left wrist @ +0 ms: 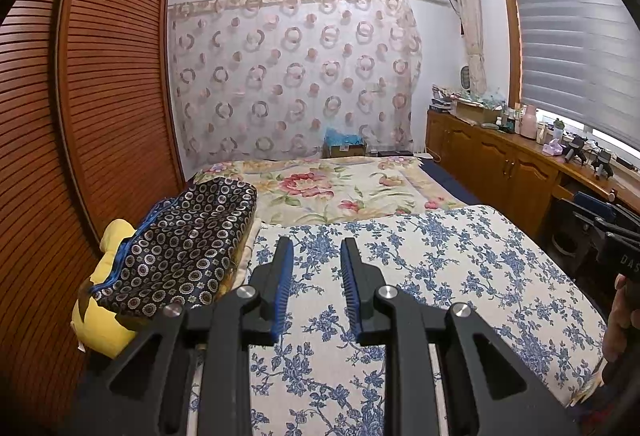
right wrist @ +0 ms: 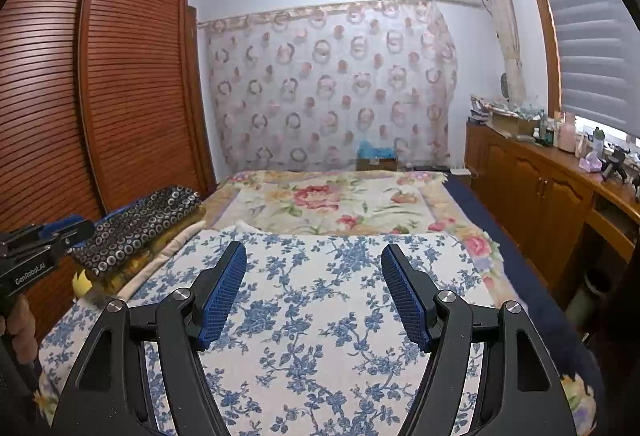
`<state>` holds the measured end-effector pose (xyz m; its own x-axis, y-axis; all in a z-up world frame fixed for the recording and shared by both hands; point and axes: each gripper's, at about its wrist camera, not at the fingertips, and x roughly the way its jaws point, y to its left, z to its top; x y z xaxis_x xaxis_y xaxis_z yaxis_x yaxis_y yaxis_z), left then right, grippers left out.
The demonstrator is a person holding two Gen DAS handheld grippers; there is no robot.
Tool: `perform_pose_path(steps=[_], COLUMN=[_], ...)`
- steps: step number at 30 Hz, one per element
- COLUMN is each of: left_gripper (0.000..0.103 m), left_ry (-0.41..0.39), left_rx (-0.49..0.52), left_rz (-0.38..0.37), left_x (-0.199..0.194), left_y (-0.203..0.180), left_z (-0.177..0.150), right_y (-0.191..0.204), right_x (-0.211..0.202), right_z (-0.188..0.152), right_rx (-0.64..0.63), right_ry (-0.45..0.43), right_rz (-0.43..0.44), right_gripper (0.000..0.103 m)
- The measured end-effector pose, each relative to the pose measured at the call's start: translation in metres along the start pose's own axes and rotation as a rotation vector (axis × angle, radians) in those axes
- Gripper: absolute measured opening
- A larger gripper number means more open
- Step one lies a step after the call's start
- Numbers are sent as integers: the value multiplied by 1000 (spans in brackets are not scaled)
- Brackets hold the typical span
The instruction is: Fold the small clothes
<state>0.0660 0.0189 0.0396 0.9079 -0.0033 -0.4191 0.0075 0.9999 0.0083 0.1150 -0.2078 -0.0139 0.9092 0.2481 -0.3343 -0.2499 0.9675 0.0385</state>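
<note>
Both grippers [left wrist: 316,256] [right wrist: 314,264] hover level, apparently above bedding [right wrist: 320,316]

The right gripper [right wrist: 314,292] hangs over the blue-flowered cloth [right wrist: 320,316] on the bed, its jaws wide apart and empty; at the bed's left edge lies a dark circle-patterned bundle [right wrist: 140,224], with the left gripper [right wrist: 44,240] beside it

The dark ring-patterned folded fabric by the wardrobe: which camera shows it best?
Left wrist: the dark ring-patterned folded fabric sits close, its top and blue edge visible. Right wrist shows it farther off, foreshortened, partly behind the left gripper.
</note>
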Motion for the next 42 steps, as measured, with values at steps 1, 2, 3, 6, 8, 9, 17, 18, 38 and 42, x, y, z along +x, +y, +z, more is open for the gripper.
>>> perform_pose_path(steps=[1, 2, 3, 6, 8, 9, 17, 18, 38, 42], left_gripper=[23, 23, 23, 23, 23, 23, 23, 23, 24, 24], left_ry=[0, 0, 0, -2, 0, -1, -2, -1, -4, -5], left_rx=[0, 0, 0, 0, 0, 0, -1, 0, 1, 1], left_rz=[-1, 0, 0, 1, 1, 0, 1, 0, 3, 3], left_x=[0, 0, 0, 0, 0, 0, 0, -1, -3, -2], left_y=[0, 0, 0, 0, 0, 0, 1, 1, 6, 9], left_z=[0, 0, 0, 0, 0, 0, -1, -1, 0, 3], right_y=[1, 1, 1, 1, 1, 0, 0, 1, 4, 4], right_x=[0, 0, 1, 1, 1, 1, 0, 1, 3, 3], right_z=[0, 0, 0, 0, 0, -1, -1, 0, -1, -1], right_rx=[-2, -2, -2, -3, -2, -2, 0, -1, 1, 0], right_ry=[2, 2, 2, 2, 2, 2, 3, 1, 0, 0], right_rz=[0, 0, 1, 1, 2, 2, 0, 1, 0, 1], right_gripper=[72, 72, 72, 72, 72, 72, 72, 72, 72, 72])
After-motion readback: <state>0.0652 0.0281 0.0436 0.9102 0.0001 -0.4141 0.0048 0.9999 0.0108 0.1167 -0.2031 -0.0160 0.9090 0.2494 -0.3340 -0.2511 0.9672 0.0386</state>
